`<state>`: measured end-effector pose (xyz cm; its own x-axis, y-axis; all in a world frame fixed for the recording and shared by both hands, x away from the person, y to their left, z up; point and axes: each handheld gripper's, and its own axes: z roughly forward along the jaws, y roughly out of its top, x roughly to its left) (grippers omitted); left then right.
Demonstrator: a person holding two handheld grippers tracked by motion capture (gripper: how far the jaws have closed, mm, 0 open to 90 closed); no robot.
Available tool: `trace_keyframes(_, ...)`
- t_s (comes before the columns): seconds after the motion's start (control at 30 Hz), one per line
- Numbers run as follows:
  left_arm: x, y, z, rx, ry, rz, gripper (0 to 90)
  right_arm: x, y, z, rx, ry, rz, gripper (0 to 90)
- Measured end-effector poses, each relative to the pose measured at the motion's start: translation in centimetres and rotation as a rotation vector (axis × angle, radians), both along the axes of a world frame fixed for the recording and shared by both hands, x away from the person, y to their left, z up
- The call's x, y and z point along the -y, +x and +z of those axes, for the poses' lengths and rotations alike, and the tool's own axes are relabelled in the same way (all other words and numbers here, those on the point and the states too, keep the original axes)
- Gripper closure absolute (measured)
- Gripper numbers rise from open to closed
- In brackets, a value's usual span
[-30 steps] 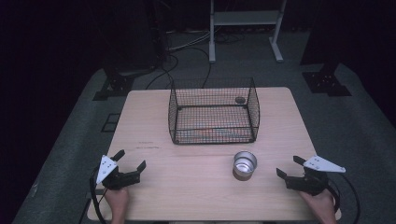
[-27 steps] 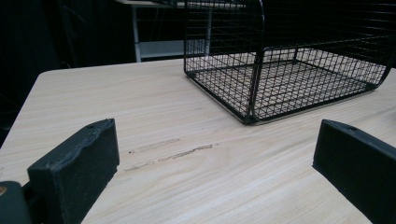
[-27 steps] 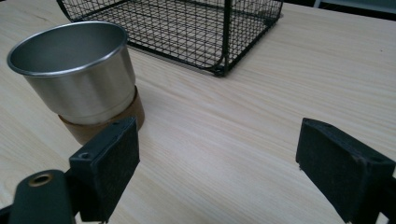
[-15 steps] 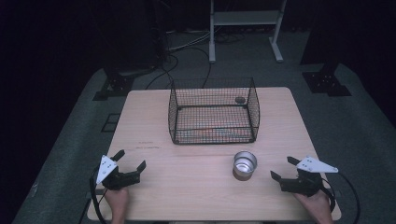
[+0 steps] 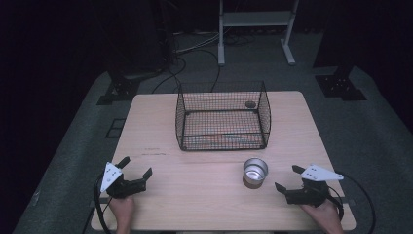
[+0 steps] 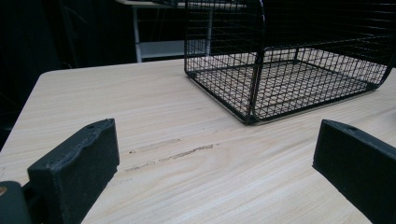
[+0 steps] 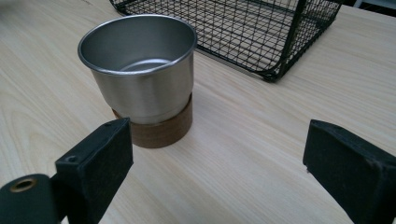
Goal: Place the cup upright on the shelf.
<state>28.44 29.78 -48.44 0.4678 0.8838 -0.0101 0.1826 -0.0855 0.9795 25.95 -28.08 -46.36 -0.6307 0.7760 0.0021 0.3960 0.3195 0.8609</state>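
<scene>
A shiny metal cup [image 5: 255,170] [image 7: 140,70] stands upright on a round wooden coaster [image 7: 163,130] on the light wooden table [image 5: 195,195]. My right gripper [image 5: 286,177] [image 7: 217,172] rests low at the table's front right, pointing at the cup from a short way off. Its jaws have just been opening and nothing is between them. My left gripper [image 5: 136,166] [image 6: 215,172] sits at the front left, open and empty, facing the black wire basket [image 5: 223,117] [image 6: 289,70].
The wire basket [image 7: 233,28] stands mid-table behind the cup, with a small dark round object [image 5: 250,104] at its far right side. A faint scuff mark [image 6: 173,154] lies on the wood ahead of the left gripper. A white stand [image 5: 255,29] and cables lie on the floor beyond.
The right gripper has slid left, closer to the cup, and its jaws have spread wider. The left gripper has stayed in place.
</scene>
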Motion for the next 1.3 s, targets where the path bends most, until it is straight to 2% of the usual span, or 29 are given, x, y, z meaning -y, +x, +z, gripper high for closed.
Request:
trace_keyframes(0.5,-0.1,0.0,0.0,0.0,-0.003,0.005,0.0,-2.6,-0.3,-0.1,-0.017,-0.012,0.044,3.7)
trace_keyframes(0.57,0.0,0.0,0.0,0.002,-0.005,0.005,0.0,-3.0,-0.2,-0.2,-0.022,-0.002,0.055,3.3)
trace_keyframes(0.97,0.0,-0.1,0.0,0.006,-0.011,0.007,0.0,-5.3,0.2,-0.4,-0.019,0.0,0.043,2.8)
trace_keyframes(1.17,-0.1,-0.1,0.0,0.007,-0.011,0.006,0.0,-6.4,0.6,-0.7,-0.022,-0.034,0.031,2.4)
trace_keyframes(1.3,0.0,-0.1,0.0,0.007,-0.011,0.006,0.0,-7.0,1.0,-0.8,-0.021,-0.036,0.03,2.4)
